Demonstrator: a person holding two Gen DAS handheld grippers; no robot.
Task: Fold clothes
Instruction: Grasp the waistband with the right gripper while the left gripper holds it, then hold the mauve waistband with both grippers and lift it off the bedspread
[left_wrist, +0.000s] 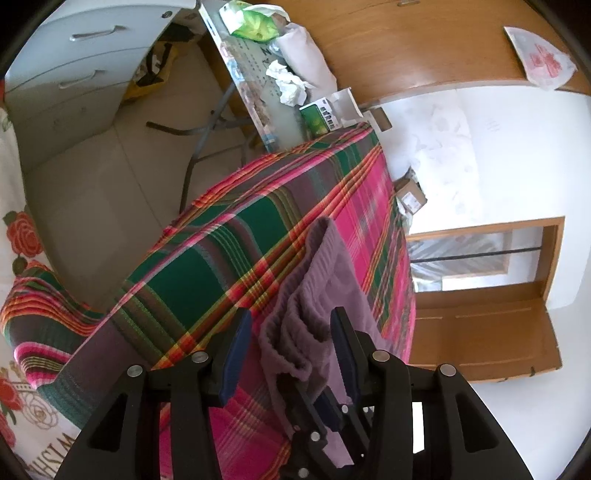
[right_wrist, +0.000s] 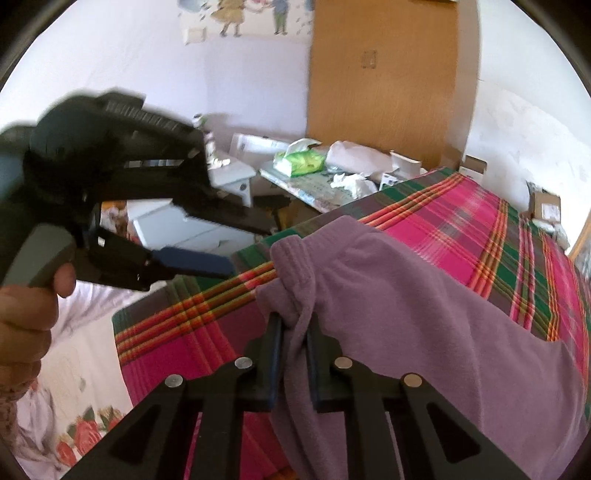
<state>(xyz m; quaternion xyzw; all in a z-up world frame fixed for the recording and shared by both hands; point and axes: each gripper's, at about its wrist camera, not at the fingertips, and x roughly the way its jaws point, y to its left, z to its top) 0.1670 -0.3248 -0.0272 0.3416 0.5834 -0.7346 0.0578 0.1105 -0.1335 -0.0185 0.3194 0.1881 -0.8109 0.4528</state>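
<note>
A purple fleece garment (left_wrist: 325, 266) with a ribbed waistband lies over a pink and green plaid bedspread (left_wrist: 221, 240). In the left wrist view my left gripper (left_wrist: 290, 321) stands open, its fingers wide apart on either side of the bunched waistband. Just below it, my right gripper (left_wrist: 325, 406) clamps the same cloth. In the right wrist view my right gripper (right_wrist: 294, 319) is shut on a fold of the purple garment (right_wrist: 406, 302) near the waistband. My left gripper (right_wrist: 251, 251), held by a hand (right_wrist: 26, 317), hovers open at the left, close to the waistband's edge above the bedspread (right_wrist: 461, 221).
A folding table (right_wrist: 306, 188) beyond the bed carries a green tissue pack (right_wrist: 301, 160), crumpled tissues and small boxes. White drawers (left_wrist: 74, 55) stand past it and a wooden wardrobe (right_wrist: 384, 81) behind. Cardboard boxes (right_wrist: 546, 206) sit by the wall. A floral sheet (right_wrist: 74, 369) lies at the left.
</note>
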